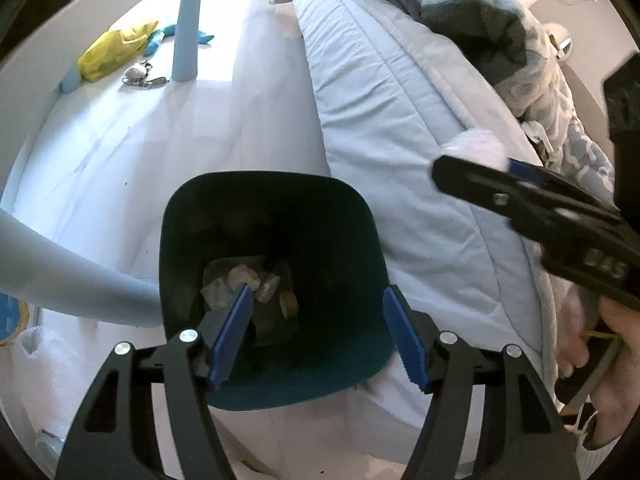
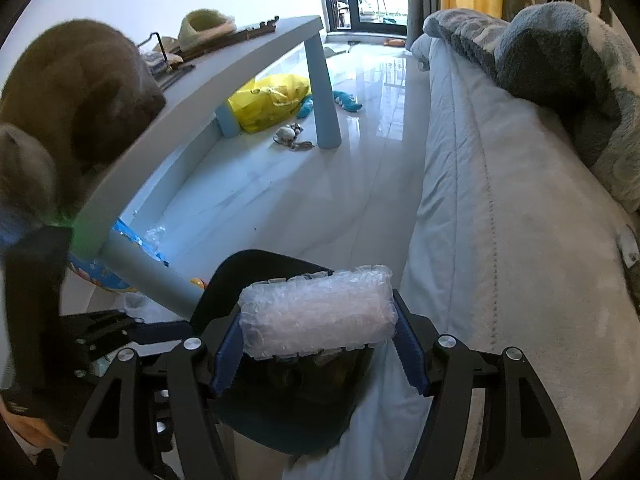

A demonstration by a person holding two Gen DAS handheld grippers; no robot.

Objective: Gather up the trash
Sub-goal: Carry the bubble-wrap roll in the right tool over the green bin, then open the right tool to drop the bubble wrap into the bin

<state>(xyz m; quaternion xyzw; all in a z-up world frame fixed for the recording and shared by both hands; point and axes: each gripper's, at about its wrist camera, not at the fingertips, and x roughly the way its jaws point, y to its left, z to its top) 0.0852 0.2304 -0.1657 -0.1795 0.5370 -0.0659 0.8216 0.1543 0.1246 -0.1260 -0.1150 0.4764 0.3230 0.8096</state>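
Left wrist view: left gripper (image 1: 318, 334) hangs over the dark teal bin (image 1: 272, 376), jaws apart with nothing between the pads; bin mouth sits right under and ahead of them; crumpled scraps (image 1: 250, 288) lie at the bin bottom, just past the left pad; right gripper (image 1: 472, 174) comes in from the right, above the pale quilt (image 1: 392, 120), with a whitish wad showing behind its tip.

Right wrist view: right gripper (image 2: 318, 340) is clamped on a roll of bubble wrap (image 2: 316, 312), pads pressing both short ends, roll lying crosswise between the jaws; bin (image 2: 256, 272) directly below and beyond the jaws; judged: wrap is very light, soft, squashy and springy, film slippery, not fragile; end-on pinch suits it, a firm squeeze is harmless; once let go it should fall slowly and may catch on the rim.
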